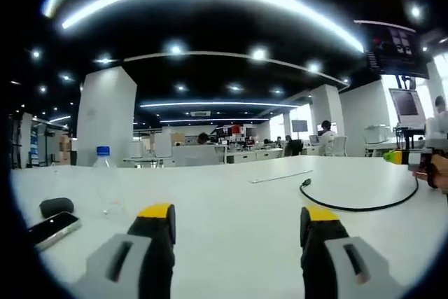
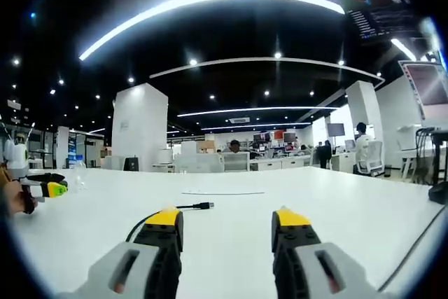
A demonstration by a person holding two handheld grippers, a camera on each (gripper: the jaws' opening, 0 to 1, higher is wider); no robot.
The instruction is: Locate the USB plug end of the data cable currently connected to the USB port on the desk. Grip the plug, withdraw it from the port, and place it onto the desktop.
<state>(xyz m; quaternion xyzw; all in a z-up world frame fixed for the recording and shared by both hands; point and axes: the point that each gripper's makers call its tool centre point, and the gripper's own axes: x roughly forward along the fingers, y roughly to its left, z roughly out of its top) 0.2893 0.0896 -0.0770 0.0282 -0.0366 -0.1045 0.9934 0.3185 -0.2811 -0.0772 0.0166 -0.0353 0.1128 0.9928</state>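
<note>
Left tongs (image 1: 238,223) and right tongs (image 2: 226,227) both gape empty over the white worktop (image 2: 336,201), USB plug (image 2: 204,206) lying loose there with its cable (image 1: 364,206) (looks done).

In the left gripper view the black data cable (image 1: 364,206) runs off toward the right edge, where its far end is hidden behind the other gripper (image 1: 409,158) and a hand (image 1: 439,171), both cut off by the picture's edge. A phone (image 1: 54,228) lying on the desk (image 1: 231,201) is partly cut at the lower left. In the right gripper view the cable's (image 2: 157,215) near stretch disappears behind the left finger (image 2: 163,232), and the USB plug (image 2: 204,206) is too small to make out its detail.
</note>
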